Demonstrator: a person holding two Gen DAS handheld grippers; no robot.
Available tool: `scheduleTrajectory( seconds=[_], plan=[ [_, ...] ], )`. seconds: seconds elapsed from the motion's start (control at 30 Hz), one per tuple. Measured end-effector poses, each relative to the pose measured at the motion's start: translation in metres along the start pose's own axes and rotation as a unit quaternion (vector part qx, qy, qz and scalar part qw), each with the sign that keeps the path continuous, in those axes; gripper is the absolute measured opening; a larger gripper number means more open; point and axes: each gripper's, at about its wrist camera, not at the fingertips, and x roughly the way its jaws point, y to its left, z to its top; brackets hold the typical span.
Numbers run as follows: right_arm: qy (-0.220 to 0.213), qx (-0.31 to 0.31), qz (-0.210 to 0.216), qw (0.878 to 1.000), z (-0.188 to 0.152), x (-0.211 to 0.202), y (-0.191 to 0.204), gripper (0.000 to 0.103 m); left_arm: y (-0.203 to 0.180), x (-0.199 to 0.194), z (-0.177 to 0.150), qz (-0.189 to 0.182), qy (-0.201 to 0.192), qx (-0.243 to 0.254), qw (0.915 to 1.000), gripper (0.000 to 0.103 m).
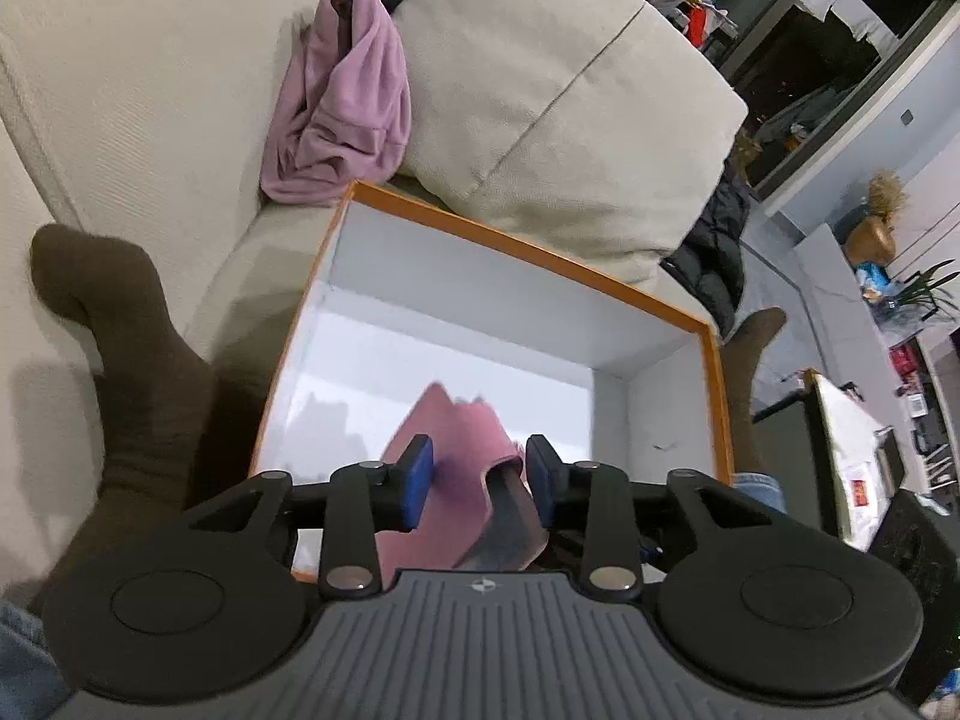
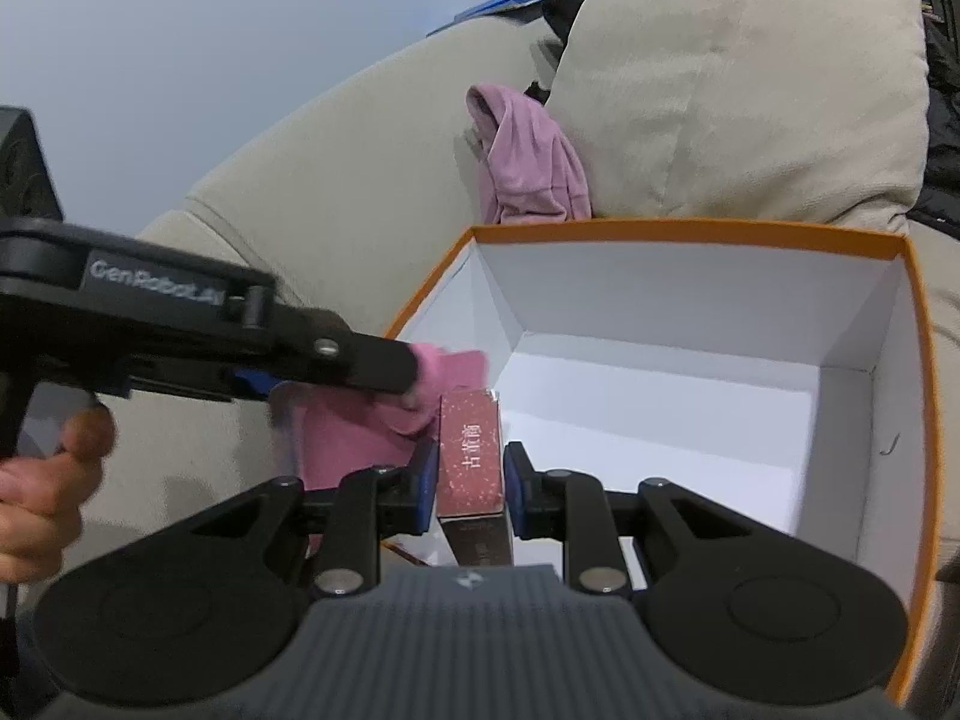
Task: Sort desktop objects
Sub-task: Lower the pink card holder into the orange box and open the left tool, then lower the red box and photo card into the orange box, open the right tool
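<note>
Right gripper (image 2: 465, 489): jaws closed on a small red speckled carton with white characters (image 2: 471, 459), held at lower centre of the right wrist view, over the near-left corner of the open orange-edged box with white inside (image 2: 690, 232).

Left gripper (image 1: 479, 483): jaws set fairly wide, a pink folded cloth (image 1: 453, 450) between the pads; contact is blurred, so probably holding it but I can't tell. In the right wrist view the left gripper comes in from the left edge, cloth (image 2: 360, 426) hanging at its tip just beside the carton, at the box's left wall.

Box sits on a beige fabric sofa (image 1: 120, 90). Crumpled lilac garment (image 1: 342, 102) lies behind it, against a beige cushion (image 1: 558, 108). Person's brown-socked foot (image 1: 114, 324) at left of the left wrist view, beside the box.
</note>
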Motion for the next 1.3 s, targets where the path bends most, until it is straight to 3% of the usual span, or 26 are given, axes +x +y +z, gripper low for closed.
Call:
scheduleTrajectory(
  seconds=[0.37, 0.53, 0.7, 0.8, 1.03, 1.13, 1.3],
  plan=[
    [0.041, 0.001, -0.004, 0.999, 0.000, 0.030, 0.000, 0.025, 0.055, 0.030, -0.008, 0.013, 0.030, -0.079, 0.9964, 0.044],
    [0.052, 0.007, -0.011, 0.999, 0.001, 0.041, 0.000, 0.025, 0.063, 0.020, -0.010, -0.019, 0.024, -0.060, 0.9977, 0.046],
    [0.053, 0.042, -0.007, 0.998, 0.003, 0.048, -0.005, 0.025, 0.050, 0.016, -0.015, 0.009, 0.022, 0.007, 0.9997, 0.046],
    [0.059, 0.050, 0.004, 0.997, 0.005, 0.052, -0.002, 0.025, 0.045, 0.008, -0.018, 0.018, 0.006, 0.015, 0.9997, 0.045],
    [0.062, 0.045, 0.014, 0.997, 0.006, 0.055, 0.018, 0.026, 0.067, -0.039, -0.024, 0.012, -0.076, -0.025, 0.9968, 0.046],
    [0.072, 0.070, 0.036, 0.994, 0.005, 0.061, 0.018, 0.027, 0.085, -0.036, -0.029, 0.004, -0.064, -0.058, 0.9962, 0.046],
    [0.070, 0.105, 0.054, 0.990, 0.003, 0.060, 0.009, 0.035, 0.108, -0.025, -0.042, -0.041, -0.048, -0.106, 0.9924, 0.043]
  ],
)
